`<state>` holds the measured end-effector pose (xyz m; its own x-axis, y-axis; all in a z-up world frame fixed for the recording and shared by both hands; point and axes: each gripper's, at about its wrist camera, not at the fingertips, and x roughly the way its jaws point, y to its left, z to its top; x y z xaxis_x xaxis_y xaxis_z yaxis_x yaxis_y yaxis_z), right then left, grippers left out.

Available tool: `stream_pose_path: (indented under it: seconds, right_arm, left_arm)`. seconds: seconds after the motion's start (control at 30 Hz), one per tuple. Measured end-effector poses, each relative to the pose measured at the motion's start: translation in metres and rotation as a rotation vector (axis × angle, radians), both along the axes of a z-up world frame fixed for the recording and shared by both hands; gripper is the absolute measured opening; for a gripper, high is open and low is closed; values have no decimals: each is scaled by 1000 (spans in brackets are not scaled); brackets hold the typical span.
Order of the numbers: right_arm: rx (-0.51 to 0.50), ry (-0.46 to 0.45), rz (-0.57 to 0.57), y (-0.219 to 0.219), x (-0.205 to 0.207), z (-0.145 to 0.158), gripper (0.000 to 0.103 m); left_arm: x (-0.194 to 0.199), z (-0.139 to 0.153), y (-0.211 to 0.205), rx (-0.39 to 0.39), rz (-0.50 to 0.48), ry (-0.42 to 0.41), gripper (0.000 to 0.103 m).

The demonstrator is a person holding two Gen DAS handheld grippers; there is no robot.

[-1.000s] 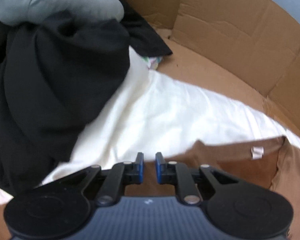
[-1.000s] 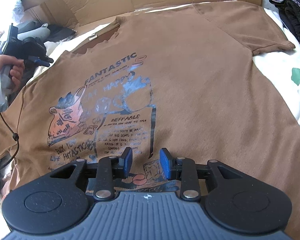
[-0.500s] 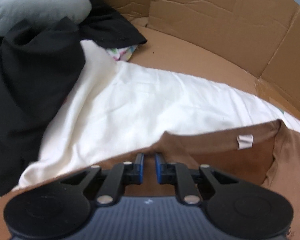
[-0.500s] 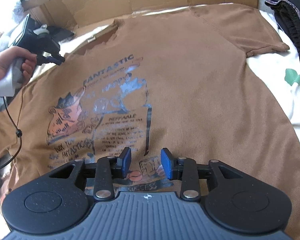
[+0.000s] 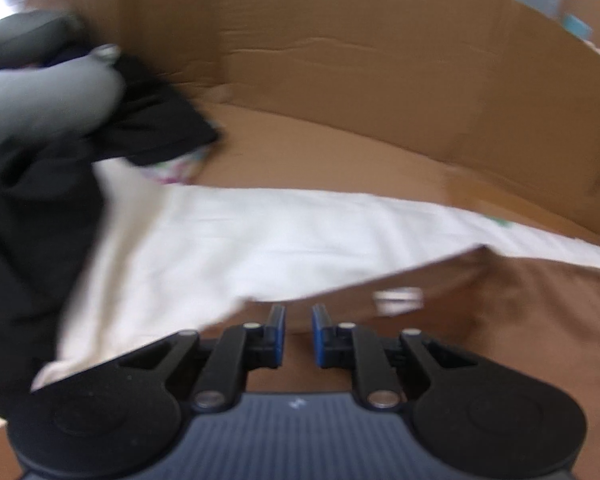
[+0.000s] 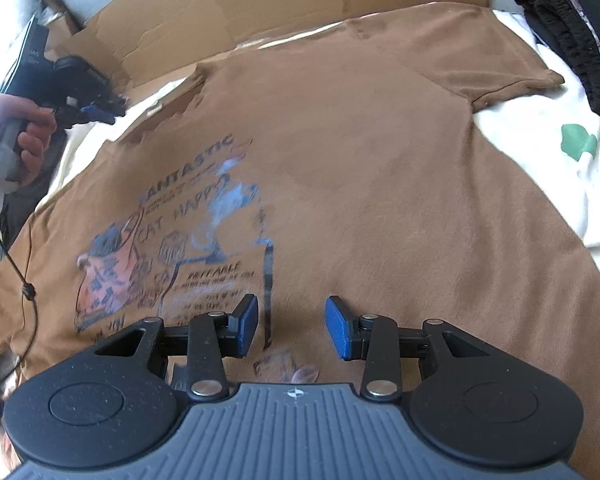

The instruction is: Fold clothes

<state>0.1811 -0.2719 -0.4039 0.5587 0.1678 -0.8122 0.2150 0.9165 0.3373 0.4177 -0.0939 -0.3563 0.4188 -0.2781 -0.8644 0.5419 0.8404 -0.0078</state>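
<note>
1. My right fingers (image 6: pixel 247 320) have just been opening. They're open now w/ nothing pinched between them. The brown T-shirt (image 6: pixel 360 160) lies flat under them, low on the front, next to the print (image 6: pixel 172 248).
2. My right hand has hardly moved, so that end of the shirt is where it was.
3. My left fingers (image 5: pixel 278 328) are nearly closed, w/ only a thin gap. I see no cloth pinched in it, but the pic is blurry.
4. The left side is what changed. A sec ago the neck label (image 5: pixel 398 300) was far off to the right in my left view. Now it's just beside my fingers, at the shirt's top edge.
5. The black clothes (image 5: pixel 32 240) have slid off to the left of that view, and more of the cardboard (image 5: pixel 380 80) shows.
6. From the right view, my left hand (image 6: pixel 28 140) was down by the sleeve and is now up near the collar (image 6: pixel 172 108), over the white sheet (image 6: pixel 540 140). It's not touching the shirt, I think.
7. So the shirt is spread face up on the sheet, w/ no fold made yet. I think both hands are lining up for the first grab, left at the collar end and right at the bottom.
</note>
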Motion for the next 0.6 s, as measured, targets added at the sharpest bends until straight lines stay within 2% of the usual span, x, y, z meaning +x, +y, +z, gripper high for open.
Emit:
stream_pose_path:
  seconds: [0.03, 0.13, 0.27, 0.43, 0.6]
  right_arm:
    - [4, -6, -14, -2, 2, 0, 44]
    - [34, -22, -88, -11, 6, 1, 44]
    - [86, -17, -182, -24, 8, 0, 44]
    - [110, -14, -244, -36, 8, 7, 45]
    - [128, 9, -313, -55, 12, 15, 45]
  left_arm:
    - [-5, 1, -9, -20, -25, 5, 18]
    - [-19, -5, -36, -81, -124, 29, 35]
    - [-37, -16, -65, -81, -218, 30, 35]
    - [-42, -40, -85, 11, -230, 49, 32]
    - [-42, -46, -91, 160, -237, 31, 31]
